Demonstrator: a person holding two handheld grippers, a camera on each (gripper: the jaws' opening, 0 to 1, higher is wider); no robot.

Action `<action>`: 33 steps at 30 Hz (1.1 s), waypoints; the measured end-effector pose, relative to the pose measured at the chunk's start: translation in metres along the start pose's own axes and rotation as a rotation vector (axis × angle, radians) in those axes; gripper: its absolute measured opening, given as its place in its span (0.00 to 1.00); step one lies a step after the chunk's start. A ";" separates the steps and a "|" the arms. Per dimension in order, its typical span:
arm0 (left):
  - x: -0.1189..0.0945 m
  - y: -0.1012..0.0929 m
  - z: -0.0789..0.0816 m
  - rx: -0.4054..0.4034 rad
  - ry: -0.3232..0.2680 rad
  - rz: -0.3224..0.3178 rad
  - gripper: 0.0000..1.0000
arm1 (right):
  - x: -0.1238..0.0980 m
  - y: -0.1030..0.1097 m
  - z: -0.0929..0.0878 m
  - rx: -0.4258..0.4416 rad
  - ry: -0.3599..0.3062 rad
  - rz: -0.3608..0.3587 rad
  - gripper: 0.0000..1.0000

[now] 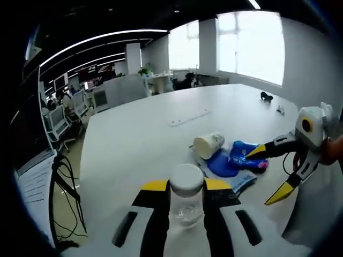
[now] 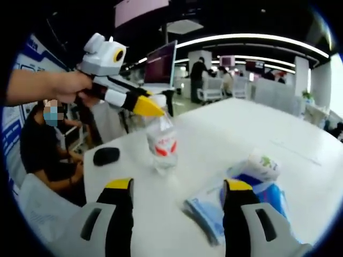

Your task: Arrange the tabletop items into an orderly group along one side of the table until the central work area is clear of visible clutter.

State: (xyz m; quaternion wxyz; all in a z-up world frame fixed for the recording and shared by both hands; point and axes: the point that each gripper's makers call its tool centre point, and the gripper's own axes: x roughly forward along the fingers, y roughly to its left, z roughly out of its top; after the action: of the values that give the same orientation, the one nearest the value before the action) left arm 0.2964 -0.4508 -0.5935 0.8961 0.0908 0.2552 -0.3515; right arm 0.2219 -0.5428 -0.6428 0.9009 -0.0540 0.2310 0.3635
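Left gripper [image 1: 186, 188] fingers clamp upright bottle [image 1: 186, 201]; right gripper [image 2: 178, 184] gapes wide.

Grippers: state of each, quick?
Left gripper: shut on bottle.
Right gripper: open, holding nothing.

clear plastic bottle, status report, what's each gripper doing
Left gripper shut on clear plastic bottle with white cap, upright on white table. Right gripper open, empty. Tipped white cup and blue cloth clutter ahead.
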 end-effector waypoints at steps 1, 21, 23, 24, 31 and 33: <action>0.001 0.001 -0.003 -0.004 0.015 0.019 0.23 | 0.002 0.001 0.002 -0.004 -0.001 0.006 0.64; -0.006 0.006 -0.009 0.042 0.021 0.049 0.28 | 0.046 0.026 0.016 -0.067 0.029 0.116 0.64; -0.007 0.006 -0.011 0.038 0.026 0.054 0.28 | 0.049 0.029 0.018 -0.069 0.030 0.127 0.64; -0.009 0.007 -0.013 0.042 0.031 0.057 0.29 | 0.050 0.030 0.019 -0.072 0.028 0.131 0.64; -0.015 0.014 -0.020 0.061 0.054 0.083 0.29 | 0.061 0.037 0.024 -0.075 0.029 0.163 0.64; -0.016 0.016 -0.022 0.069 0.060 0.088 0.29 | 0.063 0.041 0.025 -0.086 0.030 0.174 0.64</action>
State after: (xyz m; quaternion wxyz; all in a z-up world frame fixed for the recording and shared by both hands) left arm 0.2892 -0.4221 -0.6041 0.8990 0.1433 0.2655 -0.3176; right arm 0.2435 -0.4665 -0.6461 0.8592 -0.0776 0.2323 0.4493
